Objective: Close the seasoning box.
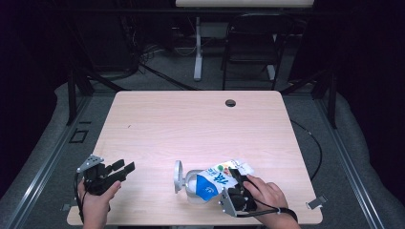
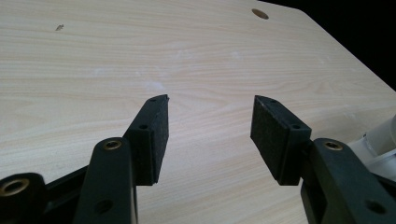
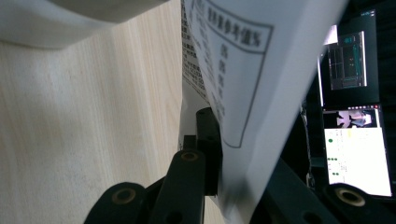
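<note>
On dim floor, pale wooden table [image 1: 157, 119], chair [image 1: 253, 38]

Printed pouch [image 3: 243, 93] between hand-held gripper [image 3: 224, 154] jaws

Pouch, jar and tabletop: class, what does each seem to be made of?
Pouch: thin printed film or coated paper, judging by its creases and slight gloss. Jar: probably clear glass or plastic, see-through, with a pale lid. Tabletop: light wood-grain laminate, matt, by its even printed grain.
</note>
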Demonstrator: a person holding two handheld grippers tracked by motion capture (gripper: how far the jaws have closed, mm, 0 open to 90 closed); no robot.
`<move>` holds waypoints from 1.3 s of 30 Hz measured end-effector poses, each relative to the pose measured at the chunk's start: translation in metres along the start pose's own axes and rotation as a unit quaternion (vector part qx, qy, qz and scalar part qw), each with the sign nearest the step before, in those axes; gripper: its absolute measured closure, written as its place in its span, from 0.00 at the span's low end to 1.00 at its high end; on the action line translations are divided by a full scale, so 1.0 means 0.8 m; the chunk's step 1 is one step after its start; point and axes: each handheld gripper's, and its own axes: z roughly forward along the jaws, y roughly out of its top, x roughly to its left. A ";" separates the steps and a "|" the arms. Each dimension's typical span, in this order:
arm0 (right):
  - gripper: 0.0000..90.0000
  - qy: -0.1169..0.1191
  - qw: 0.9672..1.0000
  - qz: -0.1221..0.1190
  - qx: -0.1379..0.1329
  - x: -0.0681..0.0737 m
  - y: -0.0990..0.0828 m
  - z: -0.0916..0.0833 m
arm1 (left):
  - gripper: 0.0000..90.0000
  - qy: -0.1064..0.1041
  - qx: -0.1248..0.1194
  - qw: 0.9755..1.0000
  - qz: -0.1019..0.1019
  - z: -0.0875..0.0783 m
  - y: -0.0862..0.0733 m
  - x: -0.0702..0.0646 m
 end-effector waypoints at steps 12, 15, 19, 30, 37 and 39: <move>0.98 0.007 0.995 0.095 -0.031 0.004 0.003 0.001 | 0.53 0.002 -0.002 1.000 -0.003 -0.002 0.000 0.003; 0.98 0.007 0.991 0.127 -0.042 0.005 0.000 0.001 | 0.53 0.003 -0.003 1.000 -0.003 -0.002 0.000 0.003; 0.98 0.017 0.987 0.154 -0.044 0.006 -0.004 -0.001 | 0.53 0.003 -0.001 1.000 -0.002 -0.002 0.000 0.003; 0.98 0.031 0.981 0.184 -0.058 0.013 0.001 0.002 | 0.53 0.003 -0.001 1.000 -0.001 -0.003 -0.001 0.004; 0.98 0.053 0.972 0.217 -0.067 0.015 -0.001 0.010 | 0.53 0.004 -0.003 1.000 -0.001 -0.005 -0.001 0.004; 0.98 0.059 0.967 0.236 -0.073 0.013 -0.004 0.012 | 0.53 0.005 -0.003 1.000 -0.001 -0.005 -0.002 0.004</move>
